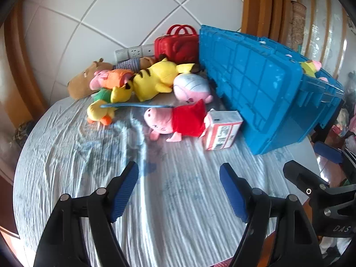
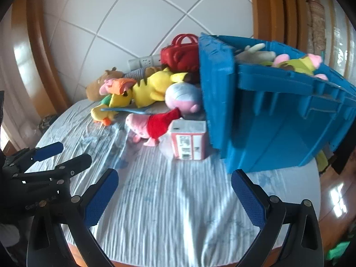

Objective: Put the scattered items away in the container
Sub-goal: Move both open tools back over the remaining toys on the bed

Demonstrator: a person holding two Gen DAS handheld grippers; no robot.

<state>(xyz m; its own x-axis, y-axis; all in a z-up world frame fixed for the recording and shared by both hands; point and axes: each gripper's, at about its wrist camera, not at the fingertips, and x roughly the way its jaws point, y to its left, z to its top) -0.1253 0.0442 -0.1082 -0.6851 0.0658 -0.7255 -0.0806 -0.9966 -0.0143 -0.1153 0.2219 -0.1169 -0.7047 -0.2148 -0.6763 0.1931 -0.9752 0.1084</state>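
A blue crate stands at the right of the cloth-covered round table, its lid flap hanging open on the left side. Several plush toys lie inside it. Beside the crate lie a white-and-red box and a pig plush in a red dress. Behind them are a yellow plush, a round pink-and-white plush, a duck plush, a brown plush and a red handbag. My left gripper and right gripper hover open and empty over bare cloth, short of the toys.
A thin blue stick lies across the toy pile. Wall sockets sit on the tiled wall behind. Wooden frames flank the wall. The table edge curves close on the left and right, and wooden floor shows past it at the right.
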